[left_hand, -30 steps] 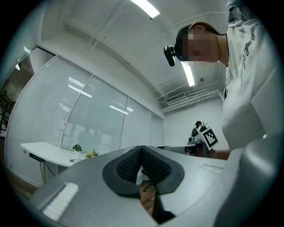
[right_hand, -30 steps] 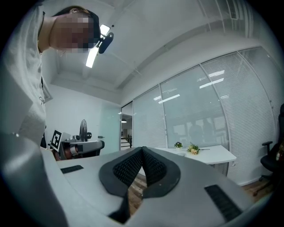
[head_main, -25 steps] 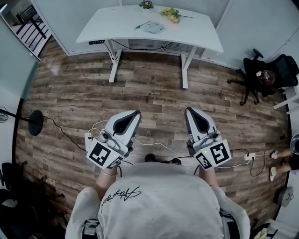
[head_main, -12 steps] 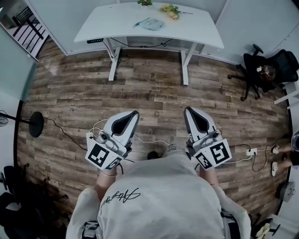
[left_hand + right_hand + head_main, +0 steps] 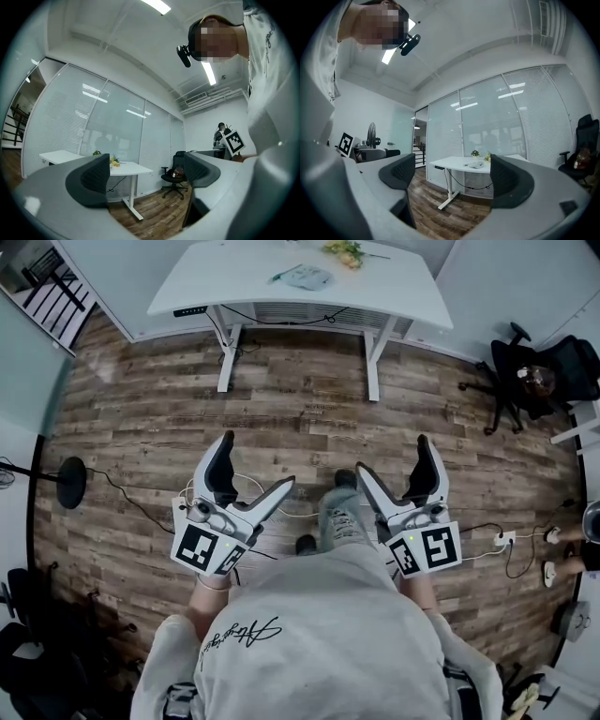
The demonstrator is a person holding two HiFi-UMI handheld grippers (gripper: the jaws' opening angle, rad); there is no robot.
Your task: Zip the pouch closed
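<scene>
As left gripper and right gripper are just opening, empty, the top-centre pouch is looking soft and light: pinch its zipper tab.

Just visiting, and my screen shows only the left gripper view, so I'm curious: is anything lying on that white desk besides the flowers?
Observer: Yes. The head view shows a flat pale-blue pouch on the white desk, beside the yellow flowers.
Operator: Is the other gripper holding something?
Observer: No. The right gripper is empty: its jaws have just been opening and stand wide apart, with nothing between them.
Operator: Could it reach the pouch?
Observer: Not from here, I think: seen from above, a broad stretch of wooden floor lies between that gripper and the desk.
</scene>
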